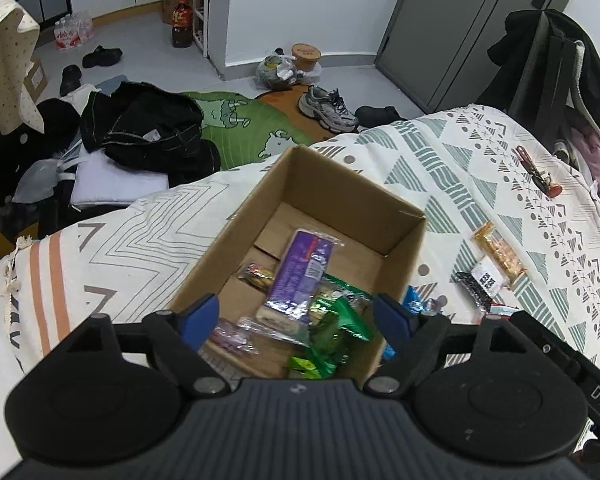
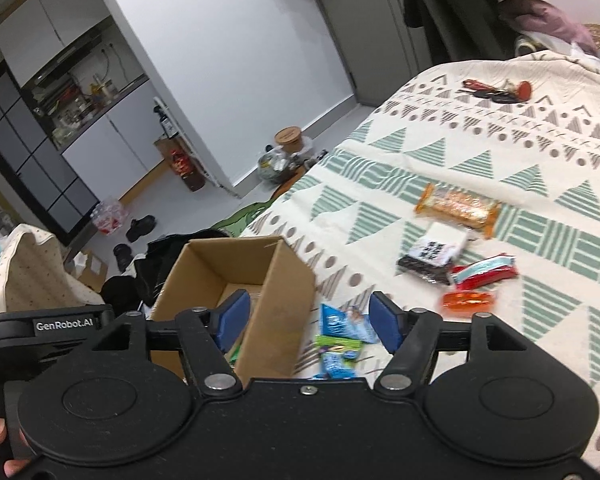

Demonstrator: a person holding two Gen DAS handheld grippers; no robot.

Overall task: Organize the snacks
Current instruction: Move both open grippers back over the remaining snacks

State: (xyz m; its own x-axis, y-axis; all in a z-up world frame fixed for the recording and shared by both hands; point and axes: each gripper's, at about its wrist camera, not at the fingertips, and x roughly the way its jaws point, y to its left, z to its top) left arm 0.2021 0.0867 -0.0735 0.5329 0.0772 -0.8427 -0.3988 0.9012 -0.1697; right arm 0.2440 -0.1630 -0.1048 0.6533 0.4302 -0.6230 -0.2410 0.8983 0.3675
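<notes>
Both grippers are spread apart and empty: the left gripper point(image 1: 296, 318) hangs over the cardboard box point(image 1: 396, 236) of crinkly foil packets, and the right gripper point(image 2: 306, 322) sits above the blue wrappers point(image 2: 342, 322) just right of it on the patterned bed point(image 2: 480, 152). Pinch a slippery wrapper mid-body, then lift.

Your left wrist camera hangs close above the open brown cardboard box point(image 1: 352, 216), looking steeply down into it and on across the patterned cream-and-green bedspread point(image 1: 480, 160) to the far grey door point(image 1: 460, 20). Your right wrist camera sits just right of that box point(image 2: 276, 280), tilted and facing the same way, with the bedspread point(image 2: 500, 152) filling its right side and a kitchen alcove far left. Both views share the box, the orange-wrapped snack bar point(image 1: 500, 254) point(image 2: 458, 204) and the round brown-lidded tub point(image 1: 306, 54) point(image 2: 290, 138) on the far floor.
</notes>
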